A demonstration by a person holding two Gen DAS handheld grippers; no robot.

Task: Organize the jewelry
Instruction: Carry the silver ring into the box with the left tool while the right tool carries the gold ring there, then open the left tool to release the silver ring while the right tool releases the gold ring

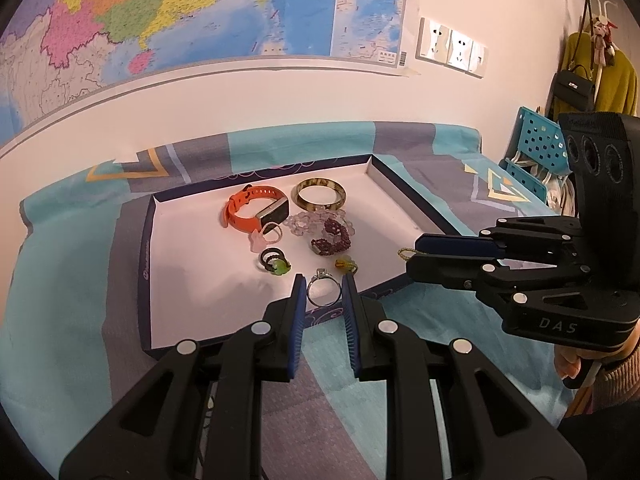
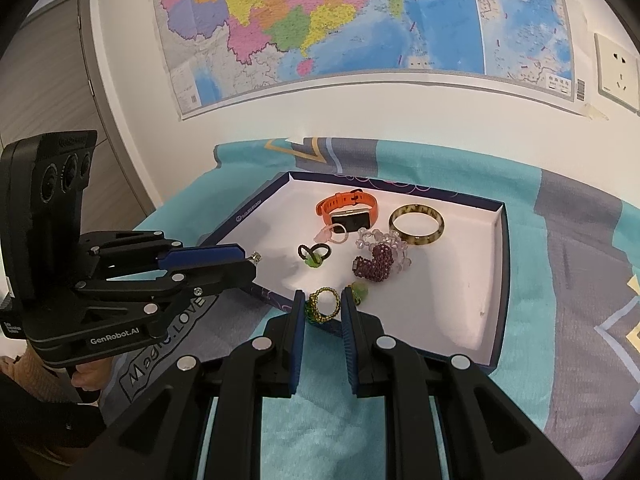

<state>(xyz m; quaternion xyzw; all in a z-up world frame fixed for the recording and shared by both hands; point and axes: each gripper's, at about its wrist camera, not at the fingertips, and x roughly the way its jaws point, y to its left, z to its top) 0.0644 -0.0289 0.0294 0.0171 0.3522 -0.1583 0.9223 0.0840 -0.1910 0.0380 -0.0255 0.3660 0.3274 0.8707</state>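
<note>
My left gripper [image 1: 323, 294] clamps a silver ring [image 1: 322, 291]; my right gripper [image 2: 322, 307] pinches a green beaded ring [image 2: 322, 305]. Both hang over the white tray's [image 2: 456, 280] near edge, on a teal bedspread [image 2: 568, 280] below a wall map [image 2: 320, 12].

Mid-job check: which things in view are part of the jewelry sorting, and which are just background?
Job: silver ring in left tongs; beaded ring in right tongs; tray; orange watch; bangle; purple bead bracelet; black hair ties.

Background: map; wall sockets; handbag; blue crate.
</note>
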